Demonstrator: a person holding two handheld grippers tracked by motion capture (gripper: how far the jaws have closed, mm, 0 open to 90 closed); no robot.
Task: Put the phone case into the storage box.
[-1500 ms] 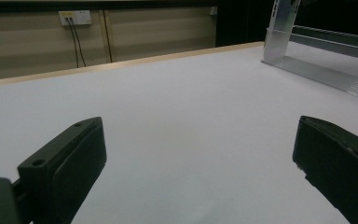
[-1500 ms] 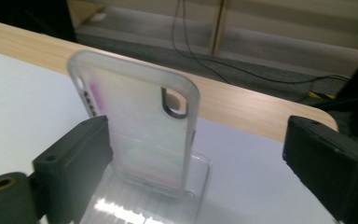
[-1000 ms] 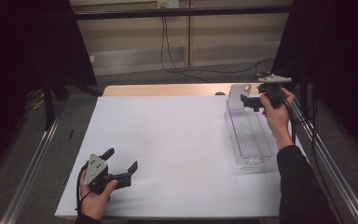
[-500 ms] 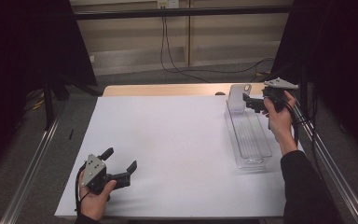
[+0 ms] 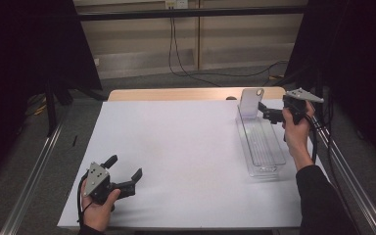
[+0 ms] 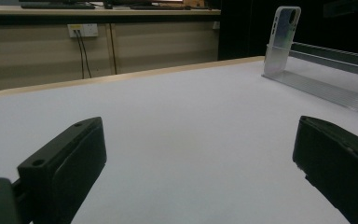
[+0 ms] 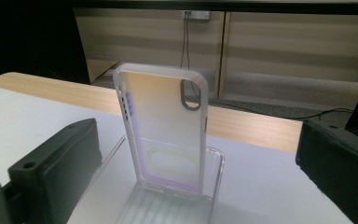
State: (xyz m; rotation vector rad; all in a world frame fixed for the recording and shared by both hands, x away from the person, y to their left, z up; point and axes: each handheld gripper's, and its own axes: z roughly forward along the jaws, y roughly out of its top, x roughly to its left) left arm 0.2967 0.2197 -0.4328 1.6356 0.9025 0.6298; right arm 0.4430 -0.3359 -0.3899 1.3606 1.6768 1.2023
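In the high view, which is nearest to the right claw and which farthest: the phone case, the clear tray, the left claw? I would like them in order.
1. The phone case, standing upright just to the left of the right claw.
2. The clear tray, running from the case toward the person.
3. The left claw, far across at the table's near left corner.

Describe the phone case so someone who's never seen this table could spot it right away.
Start at the white table and look to its far right side, where a long clear plastic tray lies. The phone case stands upright at the tray's far end, just ahead of the right hand-held gripper. It is frosted and translucent, with an oval camera cutout near its top, the one upright thing there.
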